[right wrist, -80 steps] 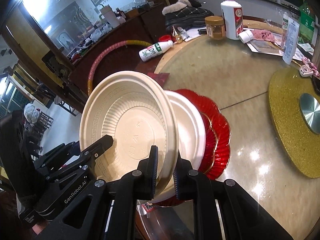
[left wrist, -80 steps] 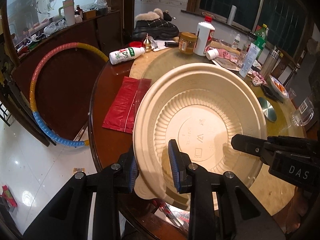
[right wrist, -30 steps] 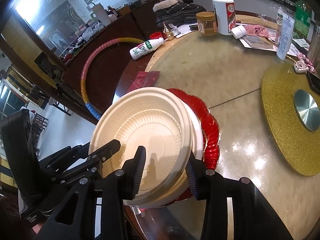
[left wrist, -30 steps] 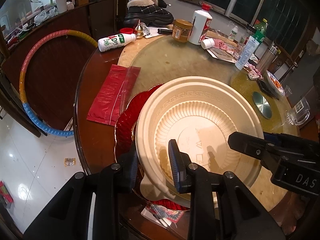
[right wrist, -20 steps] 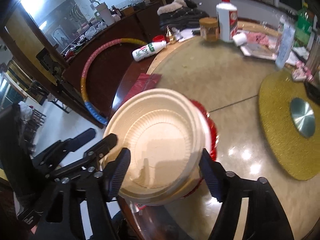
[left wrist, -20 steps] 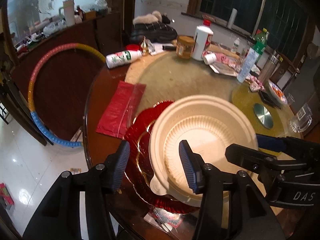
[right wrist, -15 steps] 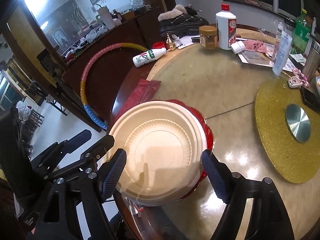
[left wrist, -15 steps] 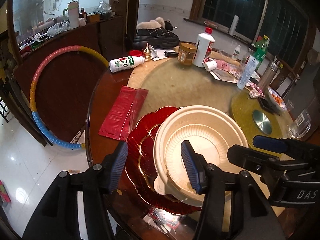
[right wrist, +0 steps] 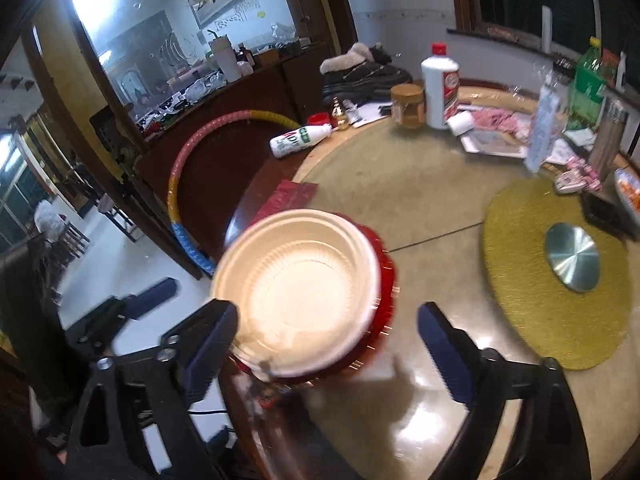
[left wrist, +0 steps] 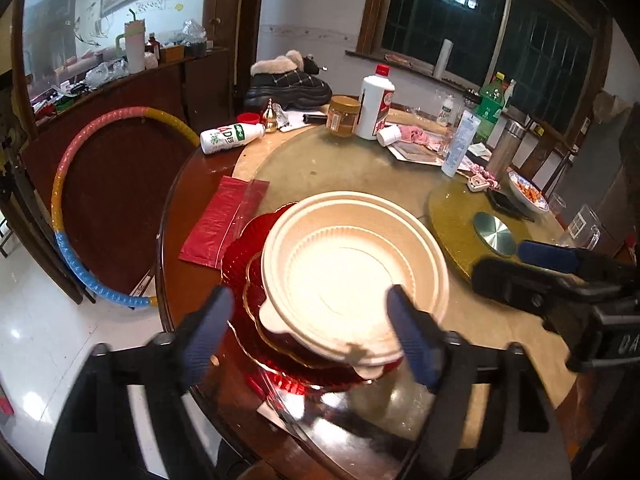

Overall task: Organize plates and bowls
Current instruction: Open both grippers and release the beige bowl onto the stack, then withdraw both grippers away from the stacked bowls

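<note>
Left gripper (left wrist: 308, 328): your jaws are opening, standing well apart with nothing pressed between the pads.
Right gripper (right wrist: 326, 340): your jaws are opening too, spread wide and gripping nothing.
Cream bowl (left wrist: 354, 276): it is sitting nested on a second pale dish, on top of the red plates (left wrist: 256, 312), close to the near edge of the round table (left wrist: 344, 164).
Step, as I judge it: you are letting go after stacking.
Risk one: the stack is overhanging toward the table edge, so a trailing fingertip catching the rim could be dragging it off.
Risk two: the bowl is looking slightly off-centre on the plates; a nudge could be tipping it.
</note>
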Motion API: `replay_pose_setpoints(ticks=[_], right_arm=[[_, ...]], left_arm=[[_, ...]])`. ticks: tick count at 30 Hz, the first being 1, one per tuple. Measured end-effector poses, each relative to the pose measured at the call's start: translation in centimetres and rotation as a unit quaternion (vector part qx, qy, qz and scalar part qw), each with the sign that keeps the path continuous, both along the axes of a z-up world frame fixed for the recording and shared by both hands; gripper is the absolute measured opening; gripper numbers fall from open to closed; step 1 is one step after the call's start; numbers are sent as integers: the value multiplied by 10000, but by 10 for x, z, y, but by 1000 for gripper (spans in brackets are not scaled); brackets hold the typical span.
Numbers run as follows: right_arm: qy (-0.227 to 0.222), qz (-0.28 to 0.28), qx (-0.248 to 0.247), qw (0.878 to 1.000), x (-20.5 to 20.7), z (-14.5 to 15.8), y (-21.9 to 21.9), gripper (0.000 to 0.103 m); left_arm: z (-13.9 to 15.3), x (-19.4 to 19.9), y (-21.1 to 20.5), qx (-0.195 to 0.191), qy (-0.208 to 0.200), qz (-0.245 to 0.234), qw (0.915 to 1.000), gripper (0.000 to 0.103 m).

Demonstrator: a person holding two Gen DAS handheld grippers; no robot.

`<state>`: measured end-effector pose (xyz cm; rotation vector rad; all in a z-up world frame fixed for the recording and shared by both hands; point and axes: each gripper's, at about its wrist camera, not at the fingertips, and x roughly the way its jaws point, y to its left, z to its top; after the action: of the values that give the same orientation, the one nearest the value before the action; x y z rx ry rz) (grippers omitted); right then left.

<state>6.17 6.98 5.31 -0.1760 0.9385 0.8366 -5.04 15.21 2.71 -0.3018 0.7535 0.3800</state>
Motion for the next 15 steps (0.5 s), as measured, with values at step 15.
replay_pose_setpoints(ticks=[15], right_arm=[[-763, 165, -264, 9966, -34, -22, -63, 103]], left_arm=[[-19, -7, -49, 681, 452, 102, 9966, 103]])
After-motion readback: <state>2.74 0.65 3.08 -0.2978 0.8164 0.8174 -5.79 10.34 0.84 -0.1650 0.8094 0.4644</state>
